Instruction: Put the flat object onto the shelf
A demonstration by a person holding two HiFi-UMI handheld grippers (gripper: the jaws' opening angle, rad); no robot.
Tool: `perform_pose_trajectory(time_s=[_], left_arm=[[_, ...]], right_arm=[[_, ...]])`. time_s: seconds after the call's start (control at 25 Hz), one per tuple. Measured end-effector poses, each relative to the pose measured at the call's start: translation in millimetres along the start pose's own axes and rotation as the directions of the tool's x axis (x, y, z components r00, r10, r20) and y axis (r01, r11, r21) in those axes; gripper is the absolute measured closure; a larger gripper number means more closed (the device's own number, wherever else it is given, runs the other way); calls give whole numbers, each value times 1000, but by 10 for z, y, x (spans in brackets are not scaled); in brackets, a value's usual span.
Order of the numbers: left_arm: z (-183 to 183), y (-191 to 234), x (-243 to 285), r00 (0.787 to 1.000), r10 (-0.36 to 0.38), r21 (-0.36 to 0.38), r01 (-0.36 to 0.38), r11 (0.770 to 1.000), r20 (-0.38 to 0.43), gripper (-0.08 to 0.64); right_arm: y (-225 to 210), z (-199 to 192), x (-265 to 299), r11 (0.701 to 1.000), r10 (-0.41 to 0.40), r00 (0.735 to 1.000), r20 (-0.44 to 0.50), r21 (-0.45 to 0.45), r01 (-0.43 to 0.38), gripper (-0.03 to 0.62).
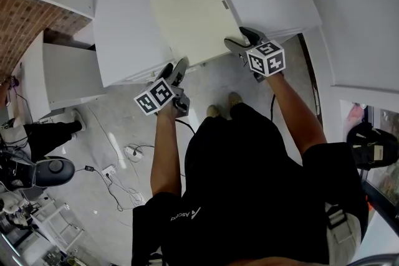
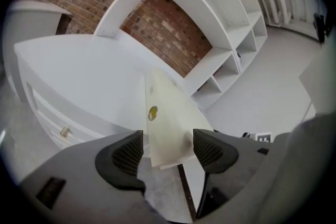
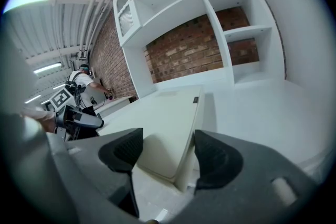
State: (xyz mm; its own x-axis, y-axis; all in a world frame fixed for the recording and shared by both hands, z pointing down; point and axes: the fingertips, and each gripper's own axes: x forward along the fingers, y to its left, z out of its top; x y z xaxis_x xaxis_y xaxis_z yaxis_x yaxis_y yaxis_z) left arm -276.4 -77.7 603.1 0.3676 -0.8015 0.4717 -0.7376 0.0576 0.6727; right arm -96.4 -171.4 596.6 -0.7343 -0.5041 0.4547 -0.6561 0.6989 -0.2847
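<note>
The flat object [image 1: 193, 15] is a cream square panel lying on the white cabinet top [image 1: 124, 40], with its near edge sticking out past the front. My left gripper [image 1: 174, 66] stands at its near left corner, my right gripper [image 1: 240, 37] at its near right corner. In the left gripper view the panel's corner [image 2: 168, 118] reaches in between the jaws of the left gripper [image 2: 168, 149], and a little room shows at each pad. In the right gripper view the panel's corner [image 3: 168, 118] sits between the spread jaws of the right gripper [image 3: 168, 152], touching neither pad.
A tall white shelving unit [image 2: 226, 34] with a brick wall behind it rises past the cabinet top; its open compartments [image 3: 173, 2] also show in the right gripper view. A low white cabinet [image 1: 62, 78] stands at the left. Cables [image 1: 124, 165] lie on the floor. A person [image 3: 81, 81] stands far off.
</note>
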Motion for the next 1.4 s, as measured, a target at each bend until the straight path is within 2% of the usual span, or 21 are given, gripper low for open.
perform_pose_trajectory(time_s=[0.12, 0.24, 0.36, 0.48, 0.56, 0.68, 0.88, 1.04, 1.16, 1.4], left_arm=[[-67, 82, 34, 999, -48, -144, 46, 989, -8, 234], [-134, 102, 96, 993, -121, -277, 118, 954, 3, 212], [-165, 103, 148, 976, -213, -397, 214, 892, 48, 207], [-161, 91, 200, 950, -290, -504, 309, 807, 117, 204], [-156, 23, 229, 930, -333, -549, 362, 753, 155, 204], [-146, -76, 284, 909, -376, -568, 408, 715, 180, 204], [-108, -217, 385, 888, -416, -571, 448, 688, 195, 206], [-88, -189, 414, 891, -402, -583, 445, 680, 211, 257], [-96, -170, 407, 893, -392, -584, 443, 680, 221, 270], [-66, -191, 377, 896, -377, -588, 439, 679, 234, 285]], right_arm=[[15, -1, 2, 1000, 1, 1000, 3, 1, -1, 288], [16, 2, 4, 1000, 1, 1000, 8, 0, -1, 288], [19, 1, 2, 1000, 1, 1000, 12, 2, -1, 288], [17, 3, 7, 1000, 0, 1000, 13, 3, 0, 288], [16, 2, 5, 1000, 0, 1000, 11, 4, 0, 288], [18, 7, 12, 1000, -4, 1000, 10, 4, 4, 288], [11, 4, 21, 1000, -6, 1000, 10, 6, 6, 288], [6, 18, 39, 1000, 0, 1000, 16, 11, 0, 288], [9, 27, 30, 1000, 8, 999, 31, 6, -8, 288], [29, 117, 13, 995, 7, 999, 35, -97, -4, 288]])
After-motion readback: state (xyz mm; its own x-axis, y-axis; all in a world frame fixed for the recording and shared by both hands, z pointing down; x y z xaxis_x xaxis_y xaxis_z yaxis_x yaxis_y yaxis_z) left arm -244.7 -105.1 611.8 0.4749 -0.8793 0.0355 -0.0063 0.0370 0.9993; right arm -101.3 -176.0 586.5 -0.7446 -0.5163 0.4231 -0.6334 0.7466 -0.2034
